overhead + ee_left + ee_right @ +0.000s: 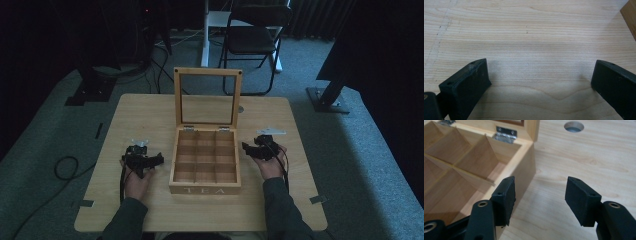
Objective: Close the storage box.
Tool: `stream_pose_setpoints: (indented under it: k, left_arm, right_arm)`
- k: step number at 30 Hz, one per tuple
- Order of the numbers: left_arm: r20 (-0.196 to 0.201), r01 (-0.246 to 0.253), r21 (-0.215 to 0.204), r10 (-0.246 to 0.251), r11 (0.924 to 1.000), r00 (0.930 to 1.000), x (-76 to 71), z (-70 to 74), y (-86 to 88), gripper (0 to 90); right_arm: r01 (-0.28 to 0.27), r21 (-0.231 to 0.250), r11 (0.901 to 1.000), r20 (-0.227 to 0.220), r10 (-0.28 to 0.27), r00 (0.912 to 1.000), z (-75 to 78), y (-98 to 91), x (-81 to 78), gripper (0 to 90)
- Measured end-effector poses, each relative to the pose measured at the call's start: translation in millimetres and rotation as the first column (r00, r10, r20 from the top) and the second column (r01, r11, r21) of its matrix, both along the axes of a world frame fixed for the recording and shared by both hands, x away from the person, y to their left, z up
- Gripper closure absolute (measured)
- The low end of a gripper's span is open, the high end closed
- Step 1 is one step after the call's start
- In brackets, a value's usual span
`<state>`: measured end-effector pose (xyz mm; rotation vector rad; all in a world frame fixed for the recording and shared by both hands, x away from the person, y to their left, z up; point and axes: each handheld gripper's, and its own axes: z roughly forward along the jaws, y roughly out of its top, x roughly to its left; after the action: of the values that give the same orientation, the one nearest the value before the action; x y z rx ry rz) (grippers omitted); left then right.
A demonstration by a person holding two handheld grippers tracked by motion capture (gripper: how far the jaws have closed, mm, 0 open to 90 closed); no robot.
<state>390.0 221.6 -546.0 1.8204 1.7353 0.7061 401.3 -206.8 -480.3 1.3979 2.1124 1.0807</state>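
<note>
While the light wooden tea box with nine compartments (205,162) sits at the middle of the pale wooden table (140,115), its glass-paned lid (207,98) stands upright at the far edge. Opening appears complete. Every compartment in sight is empty, so any filling or closing remains undone. Left gripper (146,161), left of the box, jaws wide, holding nothing, above bare tabletop. Right gripper (539,195), just beside the box's right wall, jaws partly apart, holding nothing
</note>
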Motion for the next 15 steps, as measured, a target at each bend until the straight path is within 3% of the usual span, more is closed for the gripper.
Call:
stream_pose_setpoints:
  k: [12, 15]
  left_arm:
    - [0.001, 0.000, 0.000, 0.000, 1.0000, 1.0000, 0.0, -0.1, 0.0, 1.6]
    - [0.001, 0.000, -0.001, 0.000, 1.0000, 1.0000, 0.0, -0.1, 0.0, 1.6]
  right_arm:
    - [-0.033, -0.002, 0.9994, 0.032, 0.033, 0.9989, 19.8, 7.9, 14.5, 39.8]
    - [-0.046, 0.035, 0.9983, 0.033, 0.044, 0.9985, 24.7, 8.2, 18.3, 40.4]
